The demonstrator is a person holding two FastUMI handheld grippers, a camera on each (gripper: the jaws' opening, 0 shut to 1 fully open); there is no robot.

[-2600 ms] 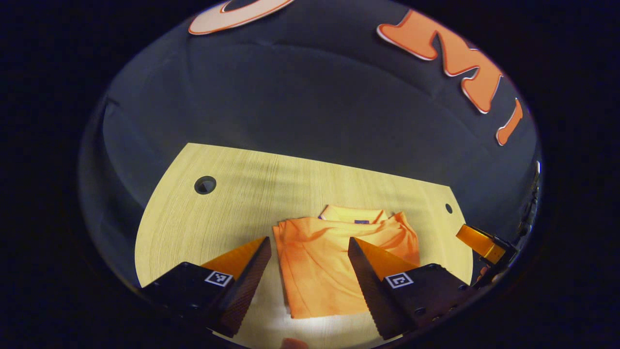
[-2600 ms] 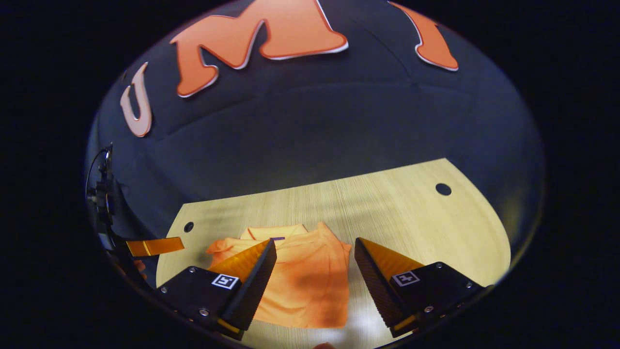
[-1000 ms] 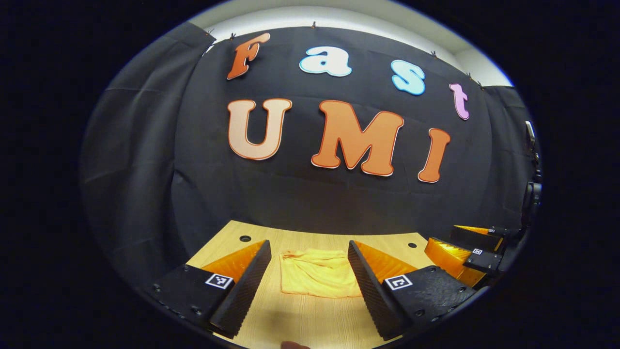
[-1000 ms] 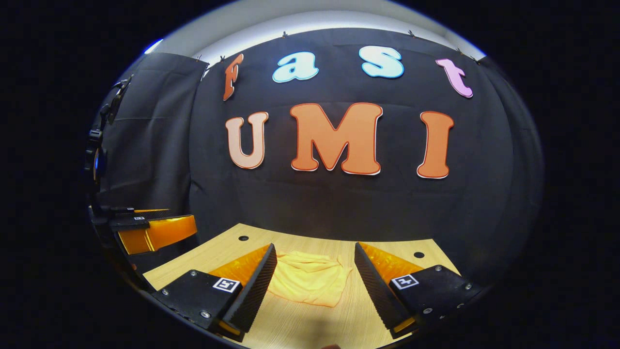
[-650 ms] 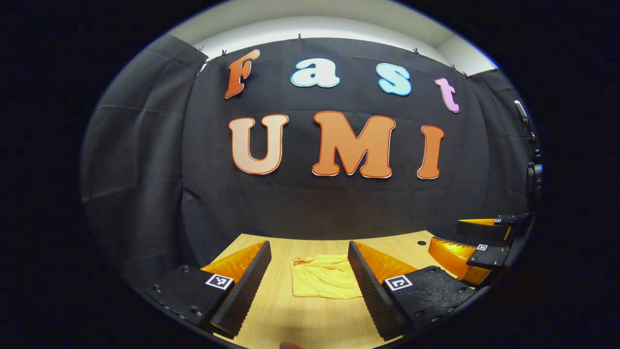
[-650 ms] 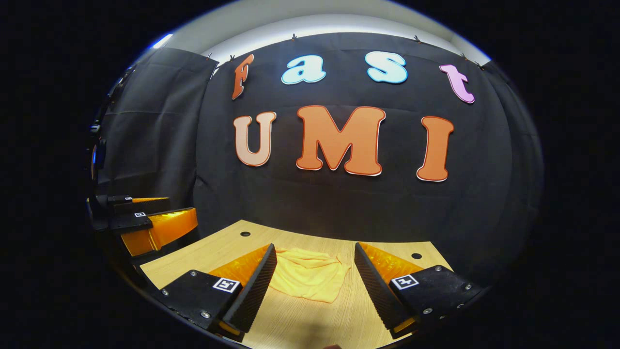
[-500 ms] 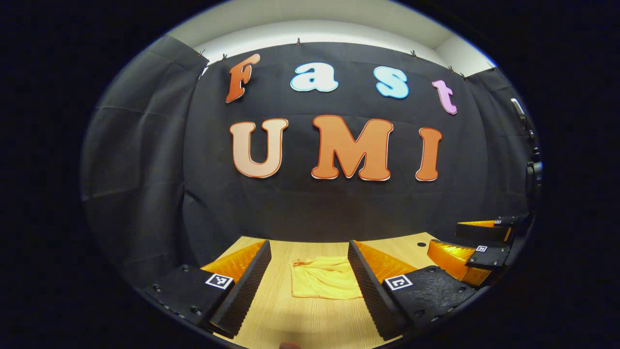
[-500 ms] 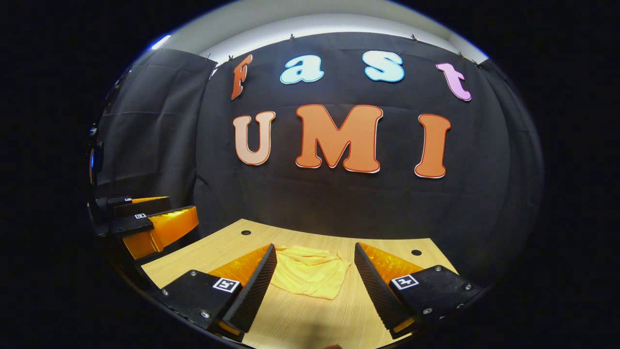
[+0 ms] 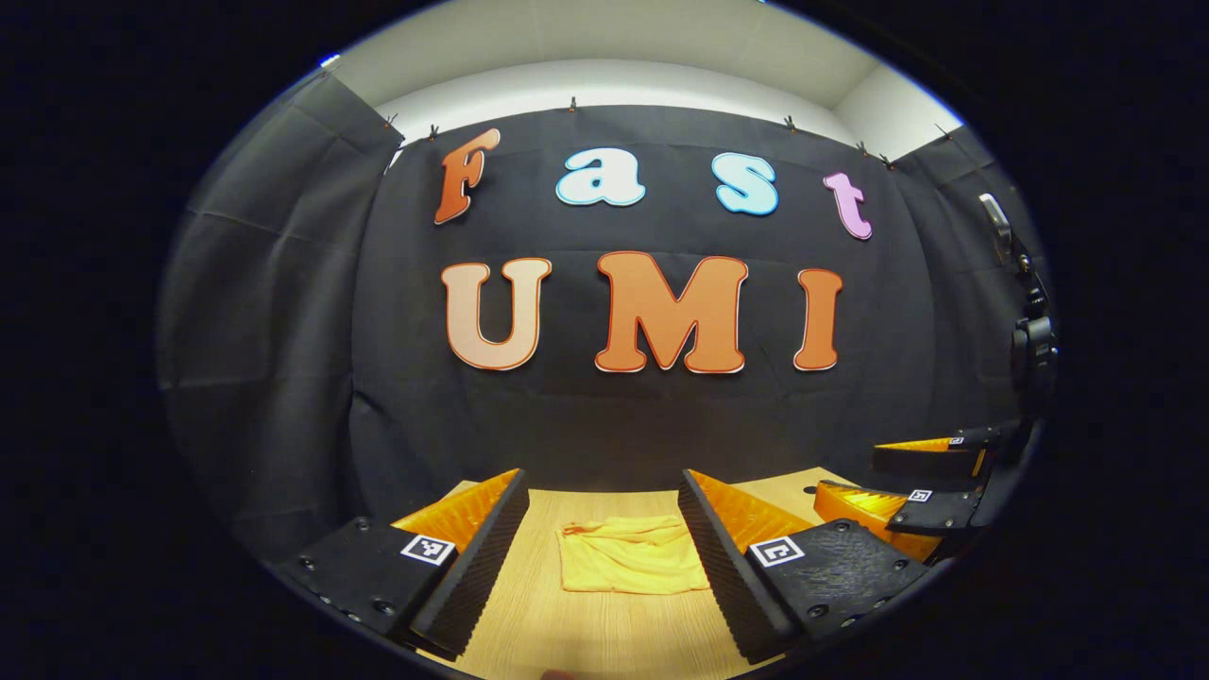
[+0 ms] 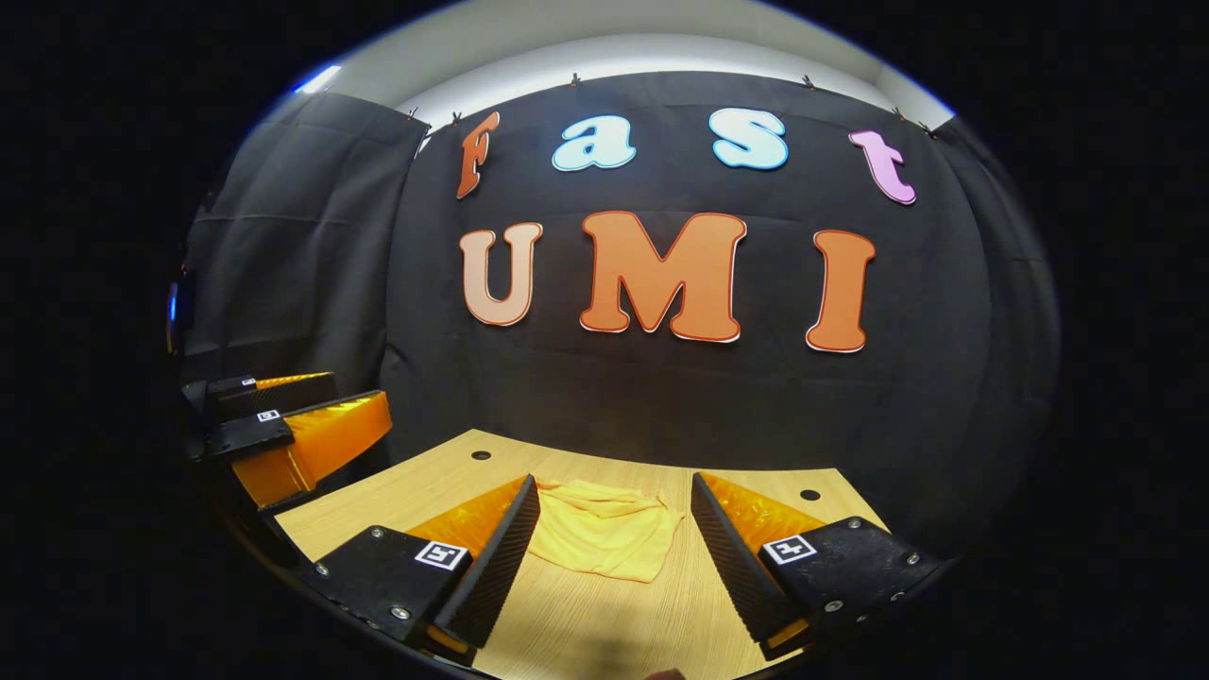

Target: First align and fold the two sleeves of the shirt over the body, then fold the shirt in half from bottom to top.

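In the left gripper view the left tool [image 9: 603, 486] hangs above the counter's near edge, its jaws wide and holding nothing. In the right gripper view the right tool [image 10: 614, 491] is likewise spread wide and empty over the near edge. Beyond both, the shirt [image 9: 631, 567] lies folded into a compact bundle flat on the wooden counter [image 9: 604, 633], about midway across and apart from both tools. Farther off, small round holes [image 10: 481, 455] mark the counter's far corners.
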